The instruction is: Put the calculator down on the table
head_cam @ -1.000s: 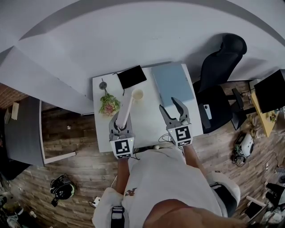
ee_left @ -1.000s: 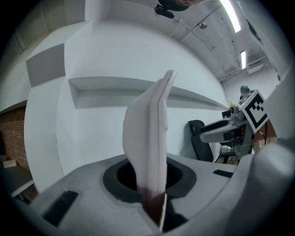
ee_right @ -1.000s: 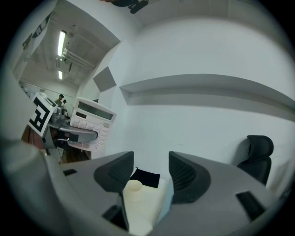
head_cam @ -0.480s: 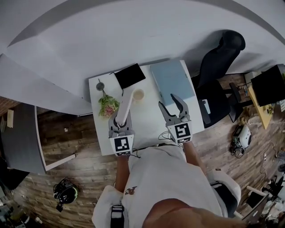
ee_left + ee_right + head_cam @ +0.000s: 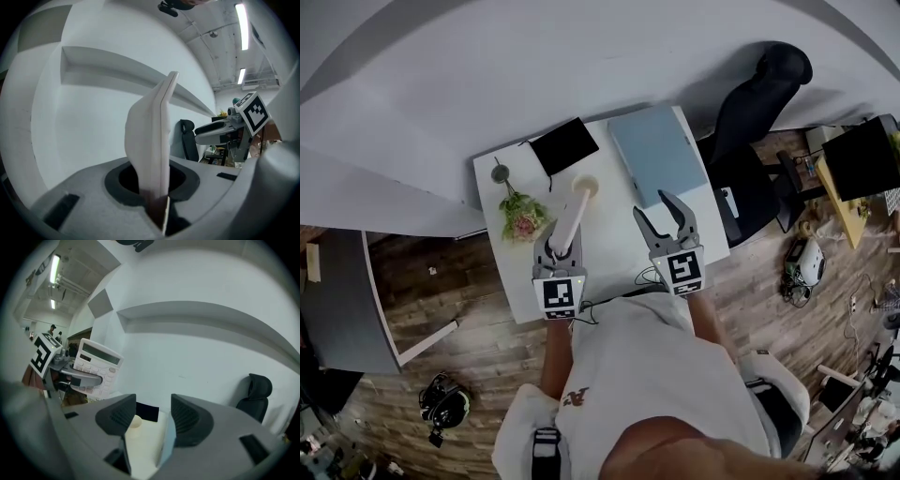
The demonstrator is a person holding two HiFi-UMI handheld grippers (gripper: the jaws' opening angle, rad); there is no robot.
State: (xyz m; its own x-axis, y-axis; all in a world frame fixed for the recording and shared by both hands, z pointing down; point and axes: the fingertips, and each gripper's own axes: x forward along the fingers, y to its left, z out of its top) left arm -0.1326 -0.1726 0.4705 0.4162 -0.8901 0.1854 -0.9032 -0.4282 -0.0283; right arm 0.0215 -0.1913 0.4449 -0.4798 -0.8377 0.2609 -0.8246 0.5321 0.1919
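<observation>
1. Left gripper (image 5: pixel 562 251): jaws clamped on the calculator (image 5: pixel 571 216), which sticks out ahead of them over the bench (image 5: pixel 609 253).
2. Right gripper (image 5: pixel 656 208): jaws wide apart, nothing between them.
3. Past the jaws: cup (image 5: pixel 586 187), blue folder (image 5: pixel 656 155).

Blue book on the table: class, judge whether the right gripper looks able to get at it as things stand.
Probably yes: the right gripper, jaws apart and empty, hangs at the near edge of the blue book, whose top lies bare, with nothing between them.
</observation>
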